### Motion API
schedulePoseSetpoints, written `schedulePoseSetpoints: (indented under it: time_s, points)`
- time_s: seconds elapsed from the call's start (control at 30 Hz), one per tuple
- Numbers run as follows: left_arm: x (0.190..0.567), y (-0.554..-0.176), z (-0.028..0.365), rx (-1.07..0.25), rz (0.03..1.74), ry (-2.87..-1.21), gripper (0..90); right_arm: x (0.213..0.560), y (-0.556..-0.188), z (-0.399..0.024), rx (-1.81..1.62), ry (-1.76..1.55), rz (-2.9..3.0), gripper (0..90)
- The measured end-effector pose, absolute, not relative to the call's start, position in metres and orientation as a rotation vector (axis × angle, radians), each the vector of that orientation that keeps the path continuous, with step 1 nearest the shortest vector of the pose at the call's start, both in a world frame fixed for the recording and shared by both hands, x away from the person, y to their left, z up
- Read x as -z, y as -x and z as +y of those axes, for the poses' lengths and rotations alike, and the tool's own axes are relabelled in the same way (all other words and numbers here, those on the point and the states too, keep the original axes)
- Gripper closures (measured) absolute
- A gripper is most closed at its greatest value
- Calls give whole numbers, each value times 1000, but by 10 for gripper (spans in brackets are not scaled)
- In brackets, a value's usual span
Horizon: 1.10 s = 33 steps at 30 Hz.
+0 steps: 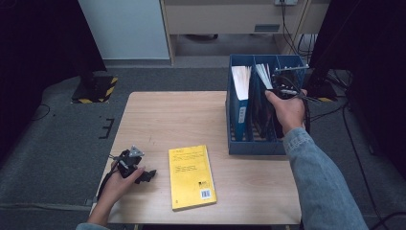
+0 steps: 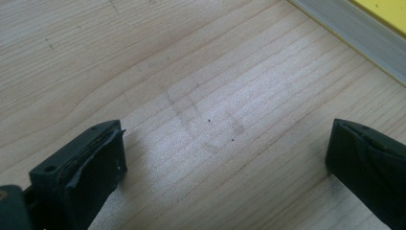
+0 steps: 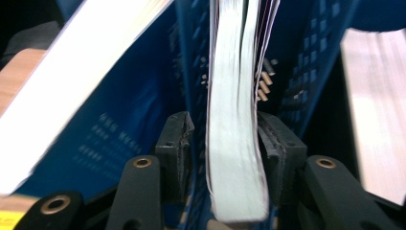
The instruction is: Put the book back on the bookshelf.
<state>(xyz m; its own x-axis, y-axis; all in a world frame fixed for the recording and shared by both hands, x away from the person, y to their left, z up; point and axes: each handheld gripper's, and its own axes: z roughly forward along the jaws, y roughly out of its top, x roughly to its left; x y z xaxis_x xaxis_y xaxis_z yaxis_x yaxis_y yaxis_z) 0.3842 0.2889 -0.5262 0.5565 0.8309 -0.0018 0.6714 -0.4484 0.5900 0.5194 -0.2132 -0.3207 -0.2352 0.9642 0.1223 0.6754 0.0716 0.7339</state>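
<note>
Step in hand: I judge I am seating a book (image 3: pixel 237 143) upright in a slot of the blue file rack (image 1: pixel 239 146), page edges toward my right-hand camera.
Book, location: standing in the rack's middle section (image 1: pixel 265 76), between a blue divider on one side and a perforated blue wall on the other; a second, white-edged book (image 1: pixel 241 81) leans in the neighbouring slot.
Right gripper (image 3: pixel 225 139): jaws straddle the book, one on each side. A sliver of gap shows at the left pad (image 3: pixel 179 139); the right pad sits against or just beside the pages. I read this as released, the book standing between the pads rather than pinched.
Right hand, pose: in the high view it reaches forward over the rack's near edge, denim sleeve (image 1: pixel 318 177) angled up the table, gripper (image 1: pixel 282 86) pointing into the slot.
Left gripper (image 2: pixel 225 158): jaws spread wide over bare wood, nothing between them.
Left hand, pose: resting low at the near left corner of the table (image 1: pixel 158 115), gripper (image 1: pixel 143 173) lying almost level and aimed toward the yellow book (image 1: pixel 191 176), which lies flat close by.
Doing it well: I would back straight out along the book's line, so neither pad drags the pages and tips it; check it leans on a divider before leaving.
Next candidate: the yellow book, untouched.
</note>
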Motion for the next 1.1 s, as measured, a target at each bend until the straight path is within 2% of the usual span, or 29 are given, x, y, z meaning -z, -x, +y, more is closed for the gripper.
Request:
schedulePoseSetpoints:
  time_s: [0.13,0.6,0.83,1.1]
  points:
    - [526,-384,289,-390,1205,-2256,0,321,-515,-206,-999,-1617,1997,617]
    - [526,-384,289,-389,1203,-2258,0,322,-514,-198,-1032,-1597,2015,579]
    - [526,-385,289,-388,1203,-2258,0,325,-514,-201,-1050,-1602,2008,529]
    - [526,-384,289,-389,1201,-2257,0,325,-507,-209,-1083,-1554,1994,391]
